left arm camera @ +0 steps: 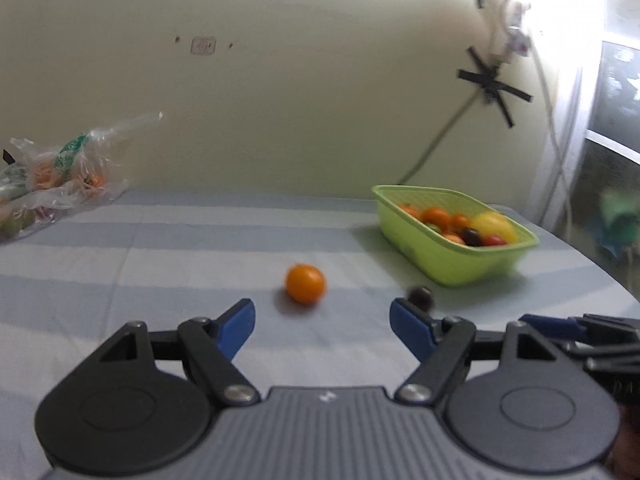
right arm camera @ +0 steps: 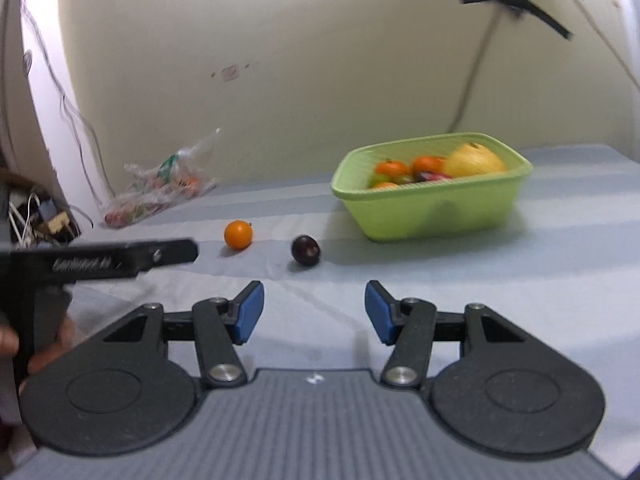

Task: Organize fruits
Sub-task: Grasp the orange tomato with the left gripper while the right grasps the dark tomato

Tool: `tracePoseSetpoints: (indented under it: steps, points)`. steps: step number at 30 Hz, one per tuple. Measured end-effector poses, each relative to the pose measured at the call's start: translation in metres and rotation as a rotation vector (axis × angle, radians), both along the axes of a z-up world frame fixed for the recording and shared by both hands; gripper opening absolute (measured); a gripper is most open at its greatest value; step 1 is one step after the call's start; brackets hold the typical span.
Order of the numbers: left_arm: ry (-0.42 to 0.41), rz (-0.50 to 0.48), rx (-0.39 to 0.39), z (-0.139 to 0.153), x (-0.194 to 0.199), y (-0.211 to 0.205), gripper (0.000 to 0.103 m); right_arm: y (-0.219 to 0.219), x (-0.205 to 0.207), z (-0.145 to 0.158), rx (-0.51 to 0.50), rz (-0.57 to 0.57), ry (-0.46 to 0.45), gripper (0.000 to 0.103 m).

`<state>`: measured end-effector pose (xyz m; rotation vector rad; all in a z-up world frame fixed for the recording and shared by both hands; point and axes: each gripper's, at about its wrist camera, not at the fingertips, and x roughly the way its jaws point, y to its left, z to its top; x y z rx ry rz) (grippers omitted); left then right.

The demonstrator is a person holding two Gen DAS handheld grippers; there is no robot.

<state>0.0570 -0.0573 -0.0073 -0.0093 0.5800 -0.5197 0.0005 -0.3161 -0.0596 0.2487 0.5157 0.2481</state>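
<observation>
An orange fruit [left arm camera: 305,283] [right arm camera: 238,234] lies on the striped cloth, just beyond my left gripper [left arm camera: 322,320], which is open with nothing between its blue pads. A dark plum [left arm camera: 420,295] [right arm camera: 305,250] rests to the right of the orange, partly hidden behind the left gripper's right fingertip in the left wrist view. My right gripper [right arm camera: 314,308] is open and empty, a short way in front of the plum. A green basket [left arm camera: 460,268] [right arm camera: 400,216] further back on the right holds several fruits, among them oranges and a big yellow one.
A clear plastic bag [left arm camera: 60,184] [right arm camera: 160,188] with more fruit lies at the back left by the wall. The left gripper's body [right arm camera: 100,264] and the hand holding it show at the left of the right wrist view. Cables hang on the wall behind the basket.
</observation>
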Motion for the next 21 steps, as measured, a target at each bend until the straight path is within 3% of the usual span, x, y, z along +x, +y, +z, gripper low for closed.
tracePoseSetpoints:
  steps: [6, 8, 13, 16, 17, 19, 21]
  points:
    - [0.072, -0.004, -0.006, -0.010, 0.050, -0.018, 0.072, 0.011, 0.050, -0.005, -0.096, 0.073, 0.058, 0.058]
    - [0.085, -0.022, 0.010, -0.015, 0.060, -0.027, 0.062, 0.015, 0.060, -0.008, -0.127, 0.092, 0.070, 0.058]
    - [0.118, -0.012, 0.017, -0.026, 0.069, -0.031, 0.051, 0.022, 0.075, -0.012, -0.154, 0.122, 0.079, 0.058]
    - [0.109, -0.011, 0.028, -0.027, 0.068, -0.032, 0.038, 0.025, 0.083, -0.015, -0.169, 0.132, 0.092, 0.058]
    - [0.112, -0.009, 0.028, -0.027, 0.068, -0.032, 0.031, 0.025, 0.084, -0.015, -0.172, 0.131, 0.090, 0.050]
    - [0.114, -0.013, 0.023, -0.027, 0.065, -0.031, 0.031, 0.027, 0.083, -0.016, -0.195, 0.131, 0.083, 0.030]
    - [0.116, -0.024, 0.010, -0.023, 0.060, -0.031, 0.031, 0.026, 0.080, -0.016, -0.187, 0.131, 0.079, 0.026]
